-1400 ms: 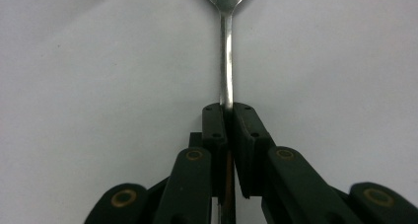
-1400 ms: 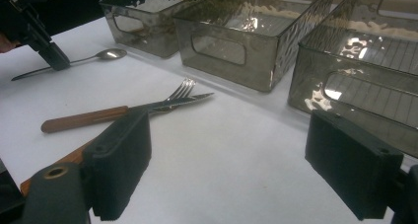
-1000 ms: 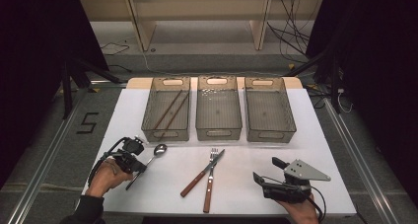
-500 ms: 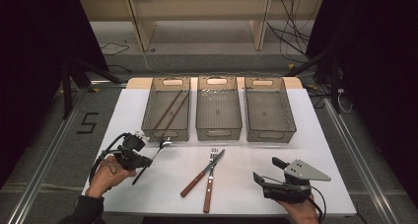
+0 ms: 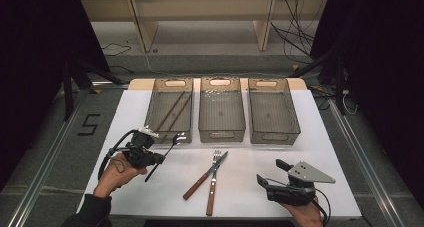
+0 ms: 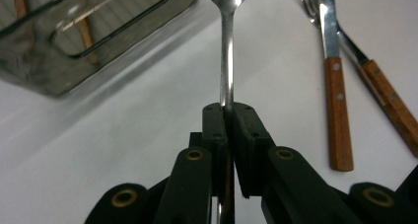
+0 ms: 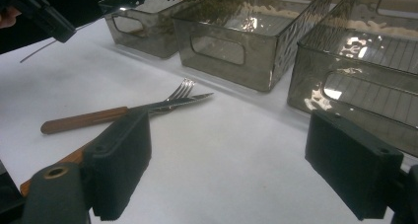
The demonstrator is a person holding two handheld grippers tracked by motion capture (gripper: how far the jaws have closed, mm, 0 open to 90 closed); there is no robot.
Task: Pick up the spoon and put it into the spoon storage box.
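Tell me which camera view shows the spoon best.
The left gripper view: the spoon fills the middle, its handle pinched between the left tongs, bowl cut off at the top. The high view shows it small and thin beside the left bin. The right gripper view shows just a thin sliver far off.
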